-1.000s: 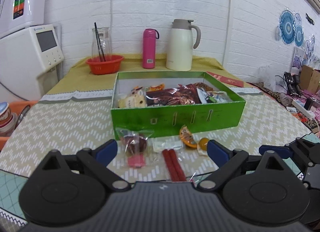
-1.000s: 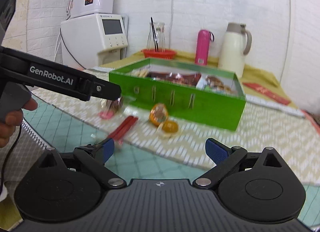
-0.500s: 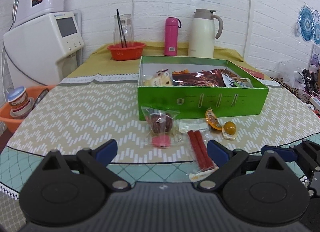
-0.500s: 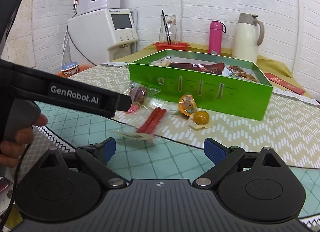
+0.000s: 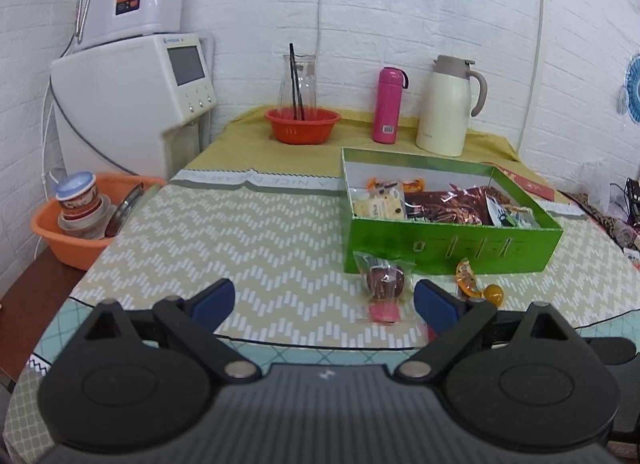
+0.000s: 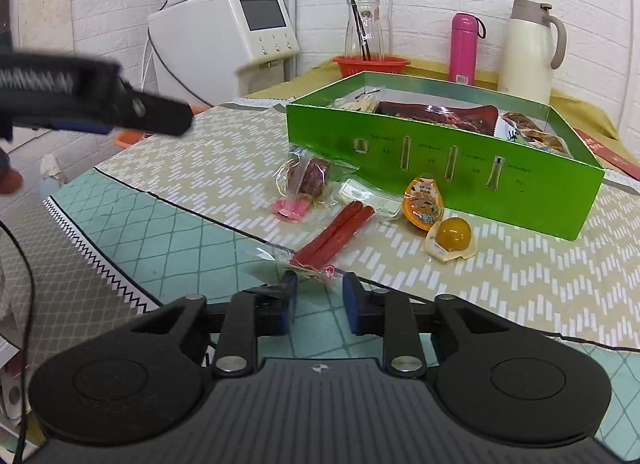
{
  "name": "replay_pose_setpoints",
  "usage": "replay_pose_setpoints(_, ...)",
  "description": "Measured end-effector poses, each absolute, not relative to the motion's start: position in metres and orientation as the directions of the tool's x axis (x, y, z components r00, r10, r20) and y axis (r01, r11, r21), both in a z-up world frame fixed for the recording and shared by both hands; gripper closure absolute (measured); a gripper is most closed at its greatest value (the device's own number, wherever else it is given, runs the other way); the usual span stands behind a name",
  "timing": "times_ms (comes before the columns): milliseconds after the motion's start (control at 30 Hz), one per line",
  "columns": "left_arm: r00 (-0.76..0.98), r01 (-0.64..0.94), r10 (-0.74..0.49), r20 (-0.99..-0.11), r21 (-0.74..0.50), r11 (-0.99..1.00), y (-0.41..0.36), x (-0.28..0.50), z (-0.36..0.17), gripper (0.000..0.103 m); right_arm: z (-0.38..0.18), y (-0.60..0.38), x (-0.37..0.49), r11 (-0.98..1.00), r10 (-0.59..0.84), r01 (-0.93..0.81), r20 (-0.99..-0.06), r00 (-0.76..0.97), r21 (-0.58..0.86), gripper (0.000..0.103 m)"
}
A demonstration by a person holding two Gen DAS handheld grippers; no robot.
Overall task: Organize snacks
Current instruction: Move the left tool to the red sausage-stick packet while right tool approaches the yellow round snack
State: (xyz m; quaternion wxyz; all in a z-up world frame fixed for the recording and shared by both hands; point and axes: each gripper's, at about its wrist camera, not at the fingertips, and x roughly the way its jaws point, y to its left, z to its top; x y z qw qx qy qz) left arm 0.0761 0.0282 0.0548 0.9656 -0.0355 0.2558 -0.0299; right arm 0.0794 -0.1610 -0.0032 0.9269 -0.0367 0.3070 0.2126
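A green box with several snack packs inside stands on the patterned tablecloth. In front of it lie a clear-wrapped brown snack, a red sausage twin pack, an orange jelly cup and a yellow jelly cup. My right gripper is closing. The near tip of the sausage wrapper lies just at the gap between its blue pads, and the pads do not press on it. My left gripper is open and empty, with the brown snack ahead near its right finger and the box beyond.
At the back stand a red bowl with a glass jug, a pink bottle and a white thermos jug. A white water dispenser and an orange basin of cups are at the left. The left gripper's arm crosses the right view's upper left.
The right gripper's jaws have narrowed from wide open and it has come up to the sausage pack's near end. The left gripper has drawn away to the left, so the snacks sit further right.
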Motion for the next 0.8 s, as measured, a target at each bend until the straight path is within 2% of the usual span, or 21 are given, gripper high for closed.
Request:
replay_pose_setpoints(100,0.87,0.041,-0.098,-0.484,-0.127,0.991,0.033,0.065,0.066,0.008,0.0,-0.167,0.075,0.907,0.379,-0.416,-0.57,0.729,0.072,0.06)
replay_pose_setpoints(167,0.866,0.053,-0.114,-0.487,-0.138,0.989,0.033,0.059,0.068,0.008,0.003,-0.171,0.073,0.898,0.406,-0.43,-0.553,0.728,0.094,0.05)
replay_pose_setpoints(233,0.863,0.055,-0.118,-0.491,-0.14,0.989,0.032,0.056,0.067,0.008,0.004,-0.168,0.072,0.891,0.423,-0.443,-0.539,0.729,0.101,0.025)
replay_pose_setpoints(267,0.86,0.057,-0.12,-0.496,-0.141,0.988,0.032,0.055,0.065,0.008,0.005,-0.163,0.074,0.891,0.42,-0.445,-0.534,0.733,0.09,0.017)
replay_pose_setpoints(300,0.856,0.057,-0.121,-0.502,-0.141,0.988,0.031,0.056,0.063,0.008,0.006,-0.157,0.076,0.893,0.411,-0.443,-0.531,0.741,0.073,0.001)
replay_pose_setpoints(467,0.831,0.083,-0.159,-0.533,-0.163,0.983,0.03,0.063,0.048,0.008,0.0,-0.135,0.095,0.898,0.379,-0.438,-0.572,0.728,0.037,0.0)
replay_pose_setpoints(500,0.827,0.093,-0.173,-0.535,-0.173,0.981,0.03,0.064,0.046,0.008,-0.002,-0.135,0.096,0.903,0.36,-0.43,-0.586,0.726,0.023,0.019)
replay_pose_setpoints(533,0.82,0.107,-0.194,-0.538,-0.189,0.976,0.031,0.066,0.043,0.008,-0.004,-0.135,0.097,0.907,0.337,-0.422,-0.605,0.722,0.002,0.051)
replay_pose_setpoints(567,0.814,0.122,-0.217,-0.539,-0.207,0.971,0.031,0.068,0.04,0.008,-0.004,-0.14,0.094,0.902,0.347,-0.432,-0.6,0.721,0.003,0.055)
replay_pose_setpoints(633,0.788,0.148,-0.275,-0.55,-0.264,0.953,0.03,0.076,0.032,0.008,-0.001,-0.15,0.087,0.894,0.359,-0.448,-0.611,0.706,0.007,0.077)
replay_pose_setpoints(767,0.744,0.189,-0.348,-0.57,-0.32,0.928,0.018,0.096,0.016,0.008,0.0,-0.168,0.075,0.907,0.323,-0.42,-0.619,0.716,-0.013,0.077)
replay_pose_setpoints(800,0.745,0.19,-0.348,-0.569,-0.32,0.928,0.016,0.1,0.015,0.008,0.002,-0.171,0.071,0.909,0.324,-0.417,-0.612,0.721,-0.01,0.073)
